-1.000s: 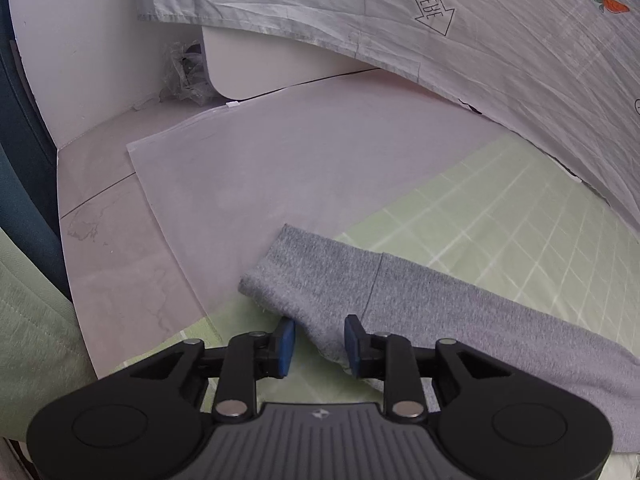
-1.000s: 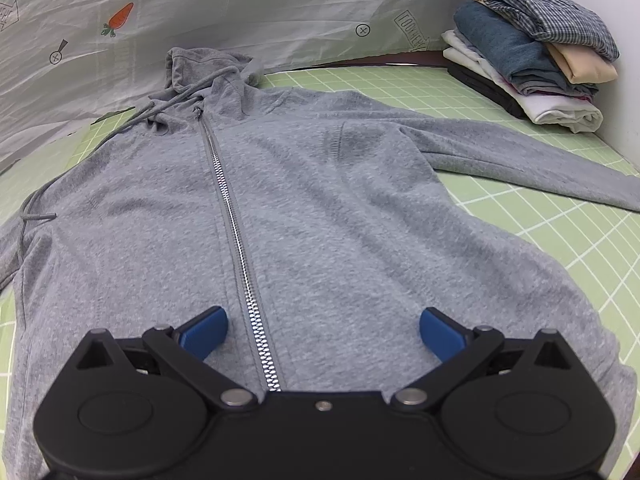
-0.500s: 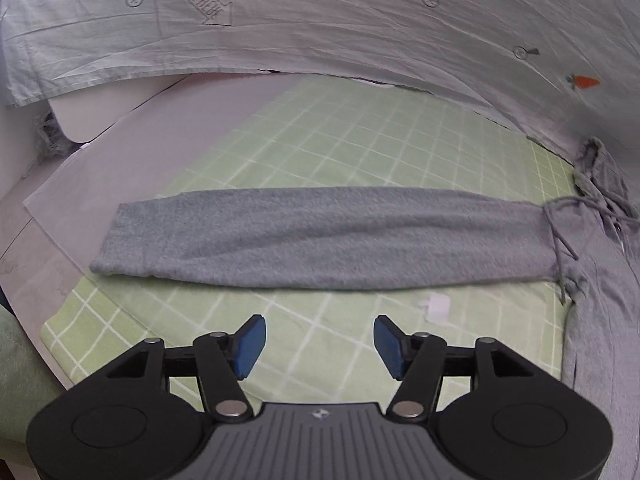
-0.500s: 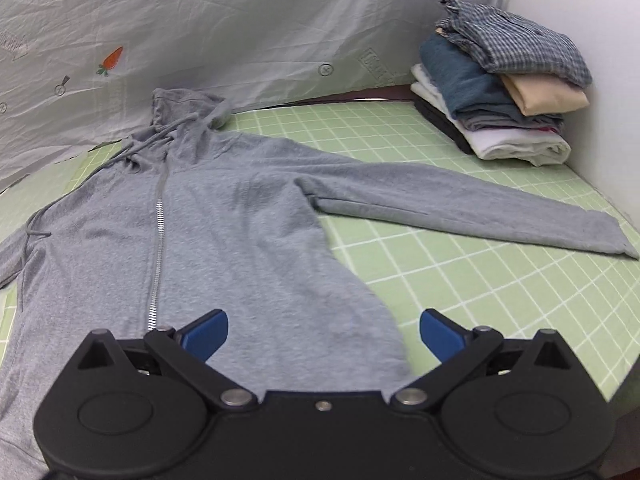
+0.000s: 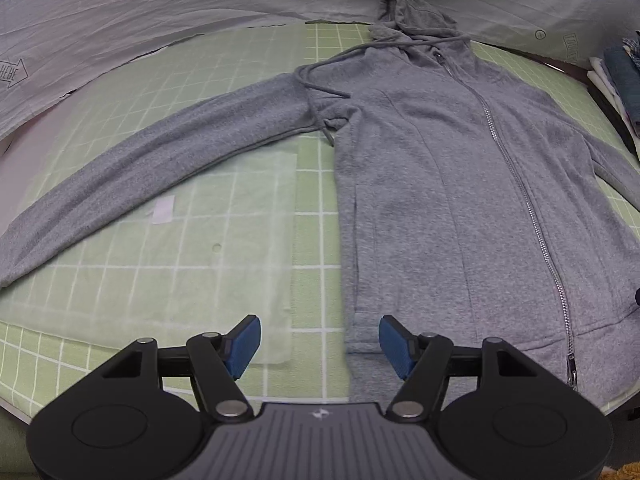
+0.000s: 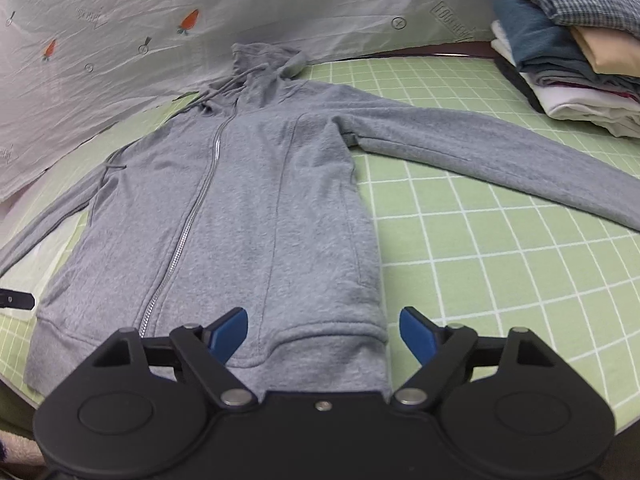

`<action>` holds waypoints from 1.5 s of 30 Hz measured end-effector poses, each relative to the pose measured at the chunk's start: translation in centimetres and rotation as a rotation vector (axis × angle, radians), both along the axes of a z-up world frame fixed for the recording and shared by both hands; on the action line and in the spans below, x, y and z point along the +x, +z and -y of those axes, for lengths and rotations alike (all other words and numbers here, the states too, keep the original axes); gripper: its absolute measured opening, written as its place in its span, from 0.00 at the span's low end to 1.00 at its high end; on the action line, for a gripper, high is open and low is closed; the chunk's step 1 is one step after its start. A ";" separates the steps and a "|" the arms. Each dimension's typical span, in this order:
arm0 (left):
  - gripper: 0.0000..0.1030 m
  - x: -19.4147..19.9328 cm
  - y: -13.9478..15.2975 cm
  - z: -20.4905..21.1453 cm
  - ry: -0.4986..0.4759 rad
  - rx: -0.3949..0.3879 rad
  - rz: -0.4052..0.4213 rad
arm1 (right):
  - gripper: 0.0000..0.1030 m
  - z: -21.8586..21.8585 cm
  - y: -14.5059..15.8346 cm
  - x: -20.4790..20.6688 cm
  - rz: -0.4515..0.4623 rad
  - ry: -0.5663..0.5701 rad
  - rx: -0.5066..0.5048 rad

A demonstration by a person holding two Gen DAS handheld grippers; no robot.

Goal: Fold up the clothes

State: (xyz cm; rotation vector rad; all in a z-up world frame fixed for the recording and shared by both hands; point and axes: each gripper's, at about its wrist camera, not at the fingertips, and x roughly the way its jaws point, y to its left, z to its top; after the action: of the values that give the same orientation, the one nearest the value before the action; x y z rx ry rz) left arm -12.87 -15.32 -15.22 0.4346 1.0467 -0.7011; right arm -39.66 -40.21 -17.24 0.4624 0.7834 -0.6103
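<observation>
the left tool (image 5: 320, 342) is opening and the right tool (image 6: 322, 334) is closing, pads apart, each hanging over a bottom hem corner of the grey hoodie (image 5: 452, 200), clamping nothing. the hoodie is lying flat, zipped, just ahead of both tools on the green gridded bench (image 6: 500, 272), sleeves spreading sideways. it is looking soft and limp, so pinching the thicker hem corners seems best. no containers are showing; folded clothes (image 6: 572, 48) are stacking far right

Each camera looks forward and steeply down from the counter's near edge (image 5: 24, 408), close above the hoodie's (image 5: 440, 200) hem. Both views share its zipped body and hood; the left probably sits further left.
</observation>
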 end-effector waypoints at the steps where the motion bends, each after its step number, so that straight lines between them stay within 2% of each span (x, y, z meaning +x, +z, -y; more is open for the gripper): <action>1: 0.65 -0.3 -0.3 0.3 0.001 0.003 -0.016 | 0.79 0.4 -0.3 -0.1 -0.004 0.007 0.012; 3: 0.65 -1.0 -0.8 0.8 0.009 -0.003 -0.054 | 0.71 1.1 -0.9 -0.3 0.003 0.014 0.046; 5: 0.65 -1.8 -1.1 1.3 0.005 0.008 -0.056 | 0.64 1.8 -1.3 -0.9 0.051 0.021 0.108; 7: 0.65 -2.3 -1.4 1.5 0.010 0.024 -0.058 | 0.62 2.1 -1.4 -1.4 0.078 0.022 0.127; 8: 0.65 -2.4 -1.5 1.6 0.020 0.026 -0.068 | 0.57 2.2 -1.4 -1.5 0.084 0.029 0.138; 9: 0.65 -2.5 -1.7 1.6 0.031 0.026 -0.080 | 0.44 2.4 -1.4 -1.7 0.095 0.034 0.162; 10: 0.65 -2.5 -1.8 1.6 0.044 0.026 -0.090 | 0.35 2.8 -1.5 -1.9 0.113 0.035 0.218; 11: 0.65 -2.5 -1.9 1.6 0.053 0.027 -0.095 | 0.20 3.3 -1.8 -2.1 0.130 0.024 0.295; 13: 0.65 -2.6 -2.0 1.6 0.070 0.029 -0.102 | 0.17 4.0 -1.8 -3.0 0.213 -0.029 0.417; 16: 0.65 -2.6 -2.2 1.3 0.086 0.029 -0.110 | 0.17 5.2 -1.6 -6.1 0.488 -0.150 0.667; 17: 0.65 -2.7 -2.3 1.3 0.087 0.032 -0.113 | 0.17 5.4 -1.8 -6.8 0.525 -0.192 0.715; 19: 0.67 -2.8 -2.5 1.2 0.085 0.039 -0.111 | 0.19 5.3 -1.6 -6.8 0.373 -0.224 0.644; 21: 0.68 -2.8 -2.6 1.2 0.080 0.050 -0.104 | 0.24 4.5 -1.3 -5.9 0.181 -0.179 0.488; 23: 0.68 -2.7 -2.7 1.2 0.081 0.062 -0.101 | 0.29 3.9 -1.3 -5.5 0.136 -0.170 0.449; 28: 0.68 -1.9 -2.6 0.8 0.110 0.066 -0.103 | 0.53 2.5 0.5 -3.8 -0.016 -0.135 0.248; 29: 0.68 -1.7 -2.5 0.7 0.116 0.067 -0.097 | 0.61 2.3 0.8 -3.4 -0.046 -0.132 0.209; 30: 0.68 -1.6 -2.4 0.7 0.122 0.068 -0.089 | 0.69 2.6 1.1 -3.2 -0.067 -0.137 0.173; 31: 0.68 -1.4 -2.2 0.6 0.127 0.067 -0.080 | 0.73 2.6 1.4 -2.9 -0.080 -0.140 0.135; 33: 0.70 -1.2 -1.6 0.6 0.138 0.060 -0.058 | 0.89 2.9 2.1 -2.6 -0.087 -0.143 0.065; 35: 0.75 -0.8 -1.2 0.6 0.145 0.054 -0.046 | 0.99 3.4 2.6 -1.9 -0.095 -0.132 0.001; 39: 0.77 0.6 -0.4 1.2 0.169 0.024 -0.020 | 0.99 4.2 3.3 0.2 -0.115 -0.109 -0.097; 40: 0.80 1.0 -0.1 1.5 0.172 0.018 -0.012 | 0.99 4.4 3.4 0.7 -0.118 -0.104 -0.110; 41: 0.83 1.5 0.2 1.7 0.175 0.010 -0.002 | 0.99 4.6 3.5 1.3 -0.114 -0.103 -0.113; 45: 0.83 3.6 1.3 2.7 0.195 -0.043 0.017 | 0.99 5.5 3.8 3.3 -0.103 -0.095 -0.123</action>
State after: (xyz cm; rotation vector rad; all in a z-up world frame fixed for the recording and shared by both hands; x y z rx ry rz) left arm -9.27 -18.06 -13.88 0.2967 1.0401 -0.5442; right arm -36.38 -45.76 -13.45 0.3588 0.8203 -0.7708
